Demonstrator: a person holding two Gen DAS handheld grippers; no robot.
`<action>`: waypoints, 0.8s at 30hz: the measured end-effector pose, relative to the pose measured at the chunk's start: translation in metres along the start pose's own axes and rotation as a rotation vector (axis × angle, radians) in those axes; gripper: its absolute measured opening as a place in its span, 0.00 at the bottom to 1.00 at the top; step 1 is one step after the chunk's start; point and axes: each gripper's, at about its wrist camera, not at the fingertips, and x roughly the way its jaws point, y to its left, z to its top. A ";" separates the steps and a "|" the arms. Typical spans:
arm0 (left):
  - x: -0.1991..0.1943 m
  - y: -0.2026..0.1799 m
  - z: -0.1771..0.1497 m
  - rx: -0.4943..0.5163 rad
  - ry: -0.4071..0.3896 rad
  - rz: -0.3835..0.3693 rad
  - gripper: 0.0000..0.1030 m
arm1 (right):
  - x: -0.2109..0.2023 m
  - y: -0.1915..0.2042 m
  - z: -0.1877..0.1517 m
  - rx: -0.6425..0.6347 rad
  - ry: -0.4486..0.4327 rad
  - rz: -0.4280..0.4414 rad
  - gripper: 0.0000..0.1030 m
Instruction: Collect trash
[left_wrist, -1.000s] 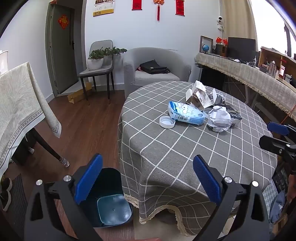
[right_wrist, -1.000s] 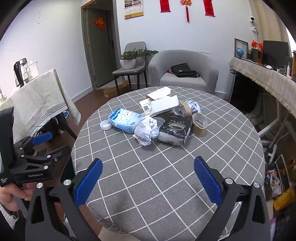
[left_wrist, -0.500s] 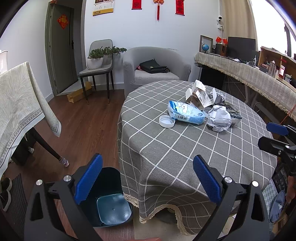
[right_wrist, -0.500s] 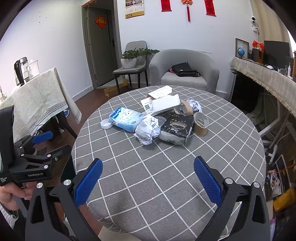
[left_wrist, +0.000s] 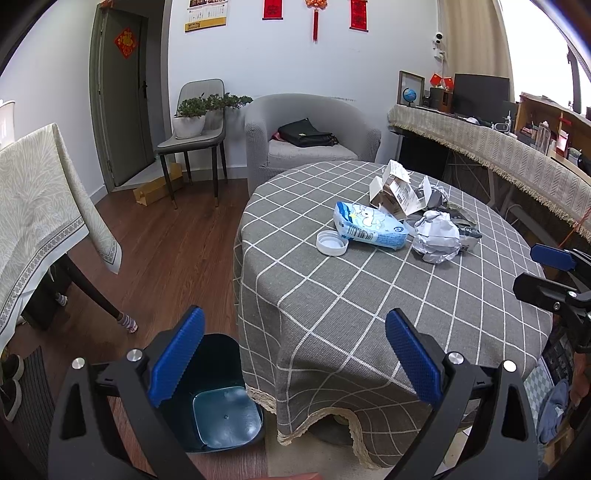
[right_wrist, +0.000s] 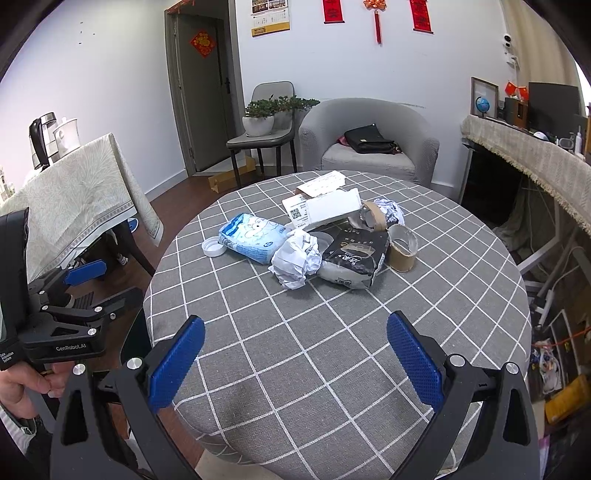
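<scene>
left wrist: left gripper (left_wrist: 293, 356) gaping wide, holding nothing, hovering above bin (left_wrist: 221, 413) beside table (left_wrist: 332, 314) | right wrist: right gripper (right_wrist: 295, 358) spread wide, unladen, facing trash pile (right_wrist: 314, 240) lying mid-table

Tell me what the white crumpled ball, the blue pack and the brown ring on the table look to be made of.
Crumpled ball: white paper, matte, with sharp creases and folds. Blue pack: soft plastic film, slightly glossy, printed and wrinkled; probably a tissue pack. Brown ring: likely cardboard, a dull brown tape core with a hollow middle; whether tape is left on it is unclear.
</scene>
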 end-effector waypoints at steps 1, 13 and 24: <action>0.000 0.000 0.000 0.000 -0.001 0.001 0.97 | 0.000 0.000 0.000 0.000 0.000 0.000 0.97; 0.002 -0.004 0.000 0.003 0.005 -0.003 0.97 | 0.000 0.000 0.000 0.000 0.001 -0.001 0.97; 0.002 -0.005 0.000 0.004 0.004 -0.003 0.97 | 0.000 0.000 0.000 -0.001 0.001 -0.001 0.97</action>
